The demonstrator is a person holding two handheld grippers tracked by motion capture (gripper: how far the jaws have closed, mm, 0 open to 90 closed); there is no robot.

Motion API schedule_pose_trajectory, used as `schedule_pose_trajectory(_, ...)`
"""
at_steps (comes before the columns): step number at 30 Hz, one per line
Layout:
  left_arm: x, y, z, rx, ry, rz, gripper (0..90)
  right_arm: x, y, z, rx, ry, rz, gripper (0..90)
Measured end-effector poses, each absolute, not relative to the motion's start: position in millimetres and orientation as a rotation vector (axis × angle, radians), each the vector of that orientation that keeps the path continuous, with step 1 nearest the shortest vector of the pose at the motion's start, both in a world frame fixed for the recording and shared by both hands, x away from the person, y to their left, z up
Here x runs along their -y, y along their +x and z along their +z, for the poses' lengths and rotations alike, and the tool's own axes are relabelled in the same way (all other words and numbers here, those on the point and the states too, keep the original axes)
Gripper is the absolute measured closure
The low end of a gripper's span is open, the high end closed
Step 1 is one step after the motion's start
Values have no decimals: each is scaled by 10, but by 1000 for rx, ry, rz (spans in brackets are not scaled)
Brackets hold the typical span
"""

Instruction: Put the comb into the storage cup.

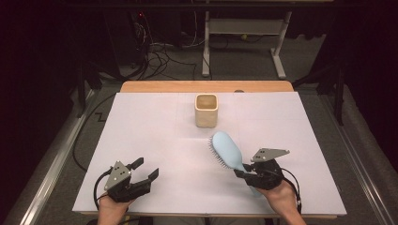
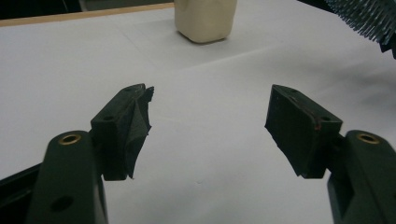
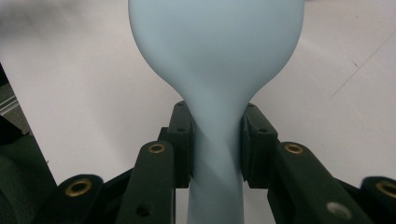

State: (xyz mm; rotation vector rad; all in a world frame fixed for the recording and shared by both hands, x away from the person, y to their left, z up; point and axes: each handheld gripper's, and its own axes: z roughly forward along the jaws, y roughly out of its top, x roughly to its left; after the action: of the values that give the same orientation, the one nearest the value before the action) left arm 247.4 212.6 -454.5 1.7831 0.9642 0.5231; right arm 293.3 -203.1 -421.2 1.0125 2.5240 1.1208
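**Brush held, cup waiting**

The right gripper was clenched on the handle of the light blue hairbrush, holding it above the table, head pointed toward the cream cup. The next move probably called for carrying the brush to the cup and tilting it in. The left gripper rested low near the front edge, jaws apart and empty.

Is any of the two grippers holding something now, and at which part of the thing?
The right gripper holds the blue hairbrush by its handle, just below the head. The left gripper is open and holds nothing.
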Motion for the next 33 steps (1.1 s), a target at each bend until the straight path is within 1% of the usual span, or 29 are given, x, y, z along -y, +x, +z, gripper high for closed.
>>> schedule_pose_trajectory(7, -2027, 2512, -4512, -935, 1813, 463, 311, 1998, 2914, -4204, -2530, 986, 1137, 708)
schedule_pose_trajectory(18, -1784, 2595, -4489, -901, 1845, 409, 295, 1966, 2907, -4197, -2532, 982, 1146, 707)
schedule_pose_trajectory(23, -1705, 2639, -4475, -910, 1864, 374, 313, 1968, 2906, -4194, -2531, 988, 1164, 707)
schedule_pose_trajectory(33, -1588, 2680, -4459, -883, 1850, 357, 311, 1936, 2910, -4205, -2543, 985, 1159, 707)
